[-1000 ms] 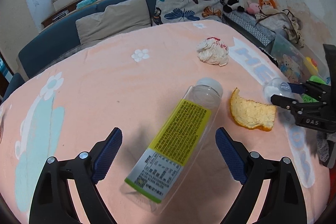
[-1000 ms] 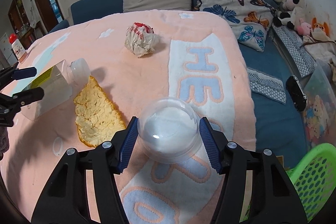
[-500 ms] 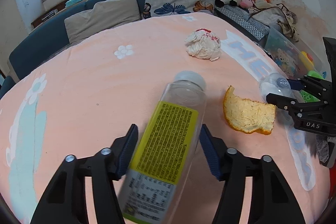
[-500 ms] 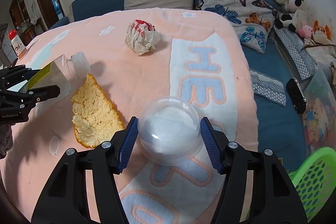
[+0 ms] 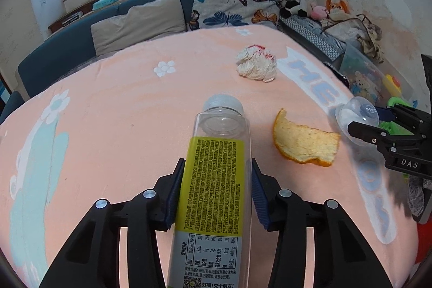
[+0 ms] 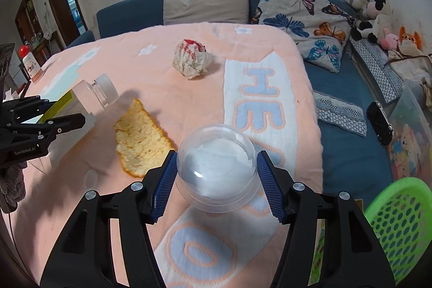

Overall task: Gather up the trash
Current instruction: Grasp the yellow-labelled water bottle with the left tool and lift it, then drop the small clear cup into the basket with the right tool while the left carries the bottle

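Bottle clamped at its label by left gripper, apparently lifted off blanket; peel and paper wad left lying. From right wrist: clear dome pinched by right gripper, green basket just beside, nothing visibly binned yet.

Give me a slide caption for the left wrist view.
Left gripper clamps the bottle on the pink blanket, orange peel beside it.
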`<action>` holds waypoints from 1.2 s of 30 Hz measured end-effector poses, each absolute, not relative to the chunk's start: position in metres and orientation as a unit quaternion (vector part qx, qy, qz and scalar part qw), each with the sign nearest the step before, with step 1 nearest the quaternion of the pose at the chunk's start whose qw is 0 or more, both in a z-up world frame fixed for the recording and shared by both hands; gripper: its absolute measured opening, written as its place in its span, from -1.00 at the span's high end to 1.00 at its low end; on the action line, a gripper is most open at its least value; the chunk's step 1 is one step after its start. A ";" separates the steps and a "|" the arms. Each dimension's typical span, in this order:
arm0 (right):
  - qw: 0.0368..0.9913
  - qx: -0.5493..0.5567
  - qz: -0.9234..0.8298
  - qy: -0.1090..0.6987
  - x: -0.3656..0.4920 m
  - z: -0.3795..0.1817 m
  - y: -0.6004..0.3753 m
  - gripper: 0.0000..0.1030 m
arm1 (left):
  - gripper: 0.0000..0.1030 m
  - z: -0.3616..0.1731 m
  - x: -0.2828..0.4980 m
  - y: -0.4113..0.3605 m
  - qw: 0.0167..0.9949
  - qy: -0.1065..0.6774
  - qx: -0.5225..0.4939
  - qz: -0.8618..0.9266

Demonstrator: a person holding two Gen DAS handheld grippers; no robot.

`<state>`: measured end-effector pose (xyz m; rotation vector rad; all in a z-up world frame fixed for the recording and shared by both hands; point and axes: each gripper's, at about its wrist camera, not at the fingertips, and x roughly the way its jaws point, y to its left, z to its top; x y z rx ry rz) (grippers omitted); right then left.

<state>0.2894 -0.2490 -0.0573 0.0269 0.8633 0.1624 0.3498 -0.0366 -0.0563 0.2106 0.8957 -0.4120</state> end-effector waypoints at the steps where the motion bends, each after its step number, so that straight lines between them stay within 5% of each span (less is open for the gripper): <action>1: 0.906 0.015 0.080 0.416 0.285 -0.054 -0.249 -0.17 | 0.15 -0.052 0.345 -0.036 0.877 0.427 0.097 -0.199; 36: 0.931 0.031 0.012 0.363 0.113 0.003 -0.340 -0.17 | 0.15 0.023 0.205 -0.141 0.878 0.356 0.088 -0.308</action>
